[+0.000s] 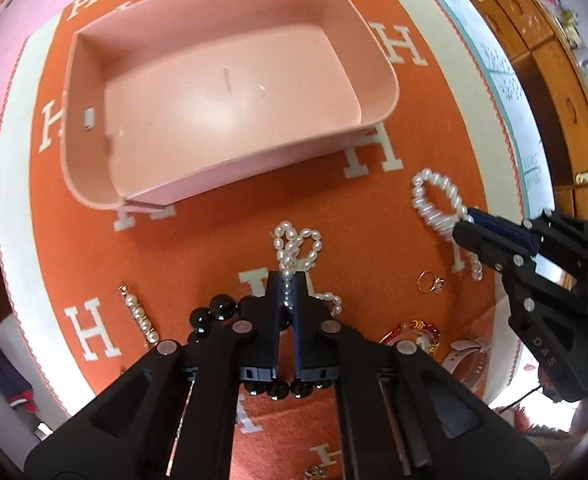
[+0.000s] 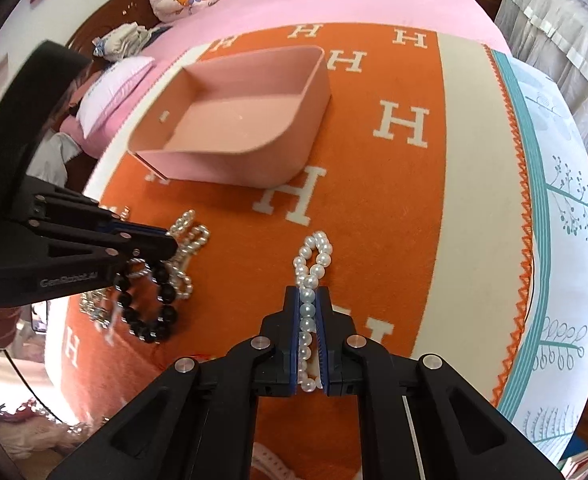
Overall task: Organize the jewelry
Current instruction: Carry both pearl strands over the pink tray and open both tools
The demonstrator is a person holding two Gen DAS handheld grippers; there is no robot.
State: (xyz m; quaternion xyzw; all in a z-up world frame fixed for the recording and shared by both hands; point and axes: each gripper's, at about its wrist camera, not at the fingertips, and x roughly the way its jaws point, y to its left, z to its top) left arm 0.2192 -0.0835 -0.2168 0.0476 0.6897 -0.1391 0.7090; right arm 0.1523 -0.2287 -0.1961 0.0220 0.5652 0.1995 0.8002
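Left gripper (image 1: 289, 280): pinching pearl necklace (image 1: 294, 242) on orange blanket (image 1: 374, 208), beside black bead bracelet (image 1: 214, 312) | Right gripper (image 2: 308, 294): pinching pearl bracelet (image 2: 314, 260) near blanket's right edge | Pink box (image 1: 94, 120): beyond both, open side up, mid-blanket.

An orange H-patterned blanket (image 2: 394, 208) lies over a pink bedspread (image 2: 334, 0), beside wooden drawers (image 1: 554, 92).

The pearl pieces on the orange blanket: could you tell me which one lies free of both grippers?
The short straight pearl strand with gold spacers, left of the left gripper. The others are pinched: oval-pearl strand and round-pearl loop.
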